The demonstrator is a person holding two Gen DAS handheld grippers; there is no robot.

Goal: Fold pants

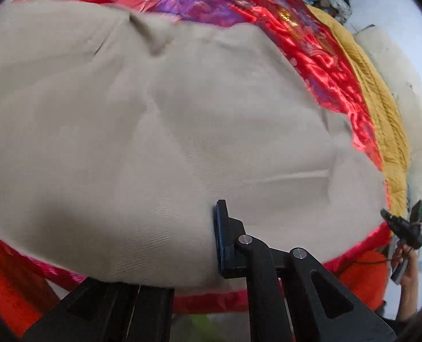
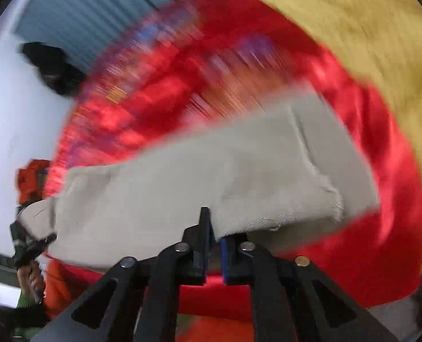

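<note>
Both claws, left gripper (image 1: 211, 245) and right gripper (image 2: 213, 245), pinching beige twill pants (image 1: 154, 131) (blurred); thin bites, likely slipping mid-fold.

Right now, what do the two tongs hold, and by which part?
Both grip the beige pants. The right tongs pinch the near edge close to the hem; the left tongs clamp an edge of the wider part.

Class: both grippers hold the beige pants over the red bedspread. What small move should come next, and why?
Probably carry the hem end across toward the other end. Both the left gripper and the right gripper pinch the pants, lifted off the bedspread and not yet doubled.
</note>
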